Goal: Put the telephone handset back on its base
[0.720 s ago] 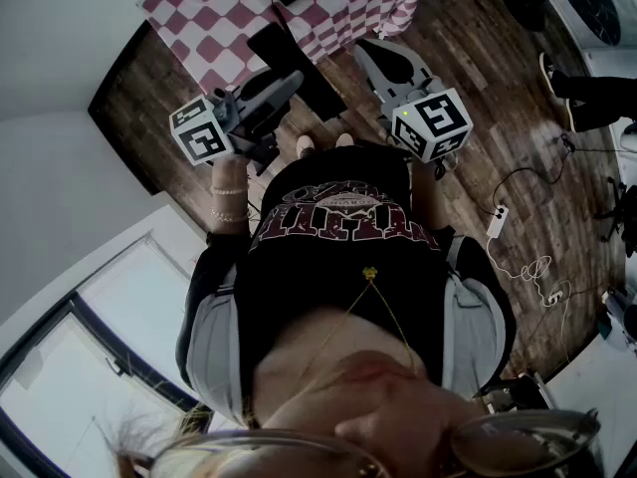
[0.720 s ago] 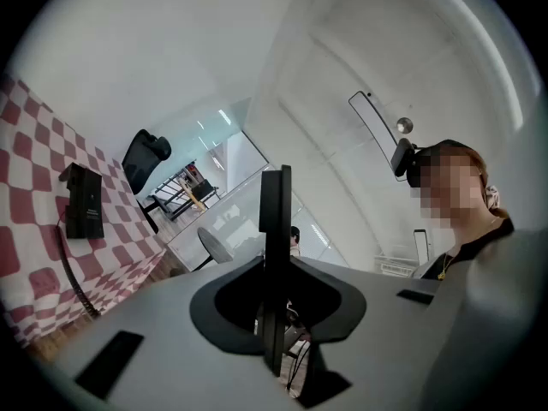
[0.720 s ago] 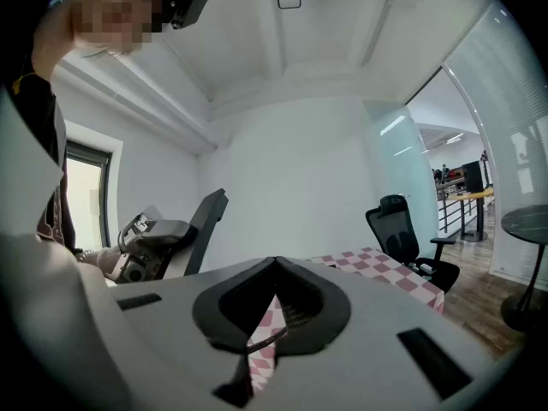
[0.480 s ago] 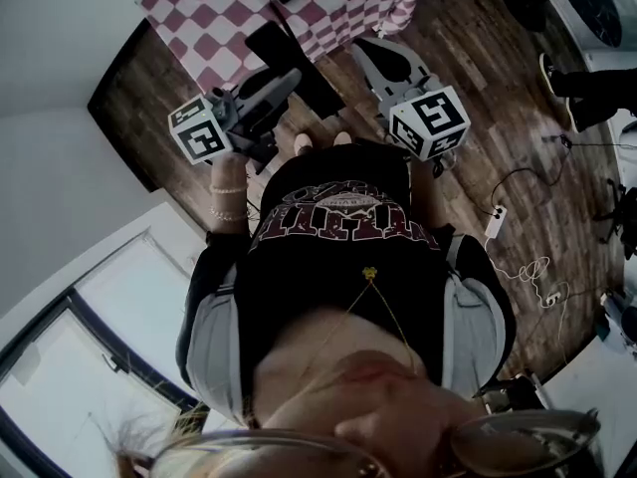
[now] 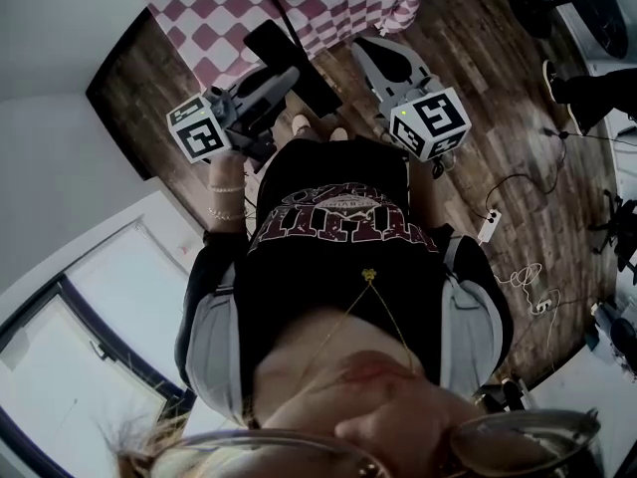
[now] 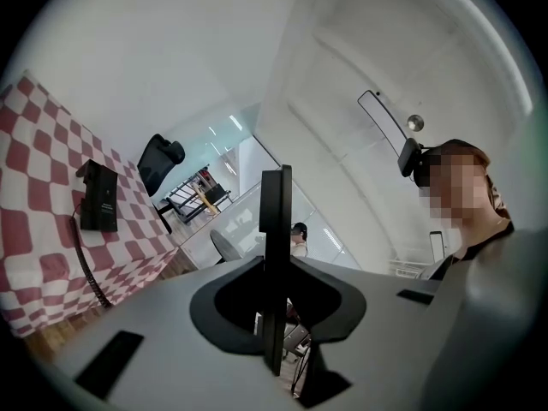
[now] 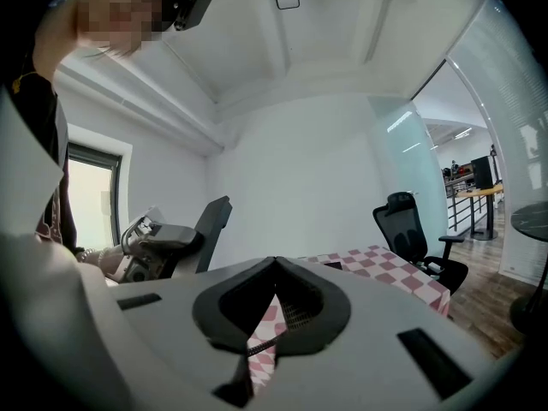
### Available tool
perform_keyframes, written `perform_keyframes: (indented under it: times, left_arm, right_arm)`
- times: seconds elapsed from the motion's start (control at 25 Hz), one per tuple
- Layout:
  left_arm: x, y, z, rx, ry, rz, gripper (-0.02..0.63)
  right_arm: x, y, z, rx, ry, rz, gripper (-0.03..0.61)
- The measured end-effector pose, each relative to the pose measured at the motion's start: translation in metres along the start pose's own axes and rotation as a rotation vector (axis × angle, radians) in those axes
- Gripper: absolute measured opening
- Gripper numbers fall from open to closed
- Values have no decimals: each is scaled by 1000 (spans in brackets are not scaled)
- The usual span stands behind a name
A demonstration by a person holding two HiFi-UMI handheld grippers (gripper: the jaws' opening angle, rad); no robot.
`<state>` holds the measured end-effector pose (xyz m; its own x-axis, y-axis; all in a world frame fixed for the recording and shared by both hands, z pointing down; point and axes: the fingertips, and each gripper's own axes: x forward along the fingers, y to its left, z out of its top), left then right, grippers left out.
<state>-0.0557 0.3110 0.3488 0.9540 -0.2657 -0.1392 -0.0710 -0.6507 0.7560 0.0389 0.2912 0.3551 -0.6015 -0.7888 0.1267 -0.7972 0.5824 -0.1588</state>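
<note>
The black telephone handset [image 6: 275,221] stands edgewise between the jaws of my left gripper [image 6: 274,259], which is shut on it. In the head view that left gripper [image 5: 279,83] holds the handset [image 5: 284,53] near the edge of the checkered table. The black telephone base [image 6: 98,197] lies on the red-and-white cloth, with its cord [image 6: 86,268] running off toward the table edge. My right gripper [image 7: 274,259] is shut with nothing in it. It hangs to the right of the left one, and the handset [image 7: 212,229] shows in its view.
The table with the checkered cloth [image 5: 338,3] stands in front of the person on a wooden floor. A power strip and loose cables [image 5: 493,222] lie on the floor at the right. An office chair [image 7: 411,225] stands beyond the table. Another person's legs [image 5: 587,93] are at the far right.
The table sits slightly higher in the head view. Both grippers keep almost the same places, and the left one still holds the handset.
</note>
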Motion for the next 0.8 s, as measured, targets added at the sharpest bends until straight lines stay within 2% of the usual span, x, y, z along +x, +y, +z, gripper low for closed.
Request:
perform_keyframes:
  times: [0.16,0.32,0.8]
  left_arm:
    - [0,6,4,-1,-3,13,81]
    - [1,14,11,-4,-11,11,81]
    - [5,51,38,-25,-21,5,81]
  right_arm:
    - [6,0,-5,-8,21,17,14]
    - [14,-1,-1,17,-6,37,14]
    - [60,-25,8,11,2,31,14]
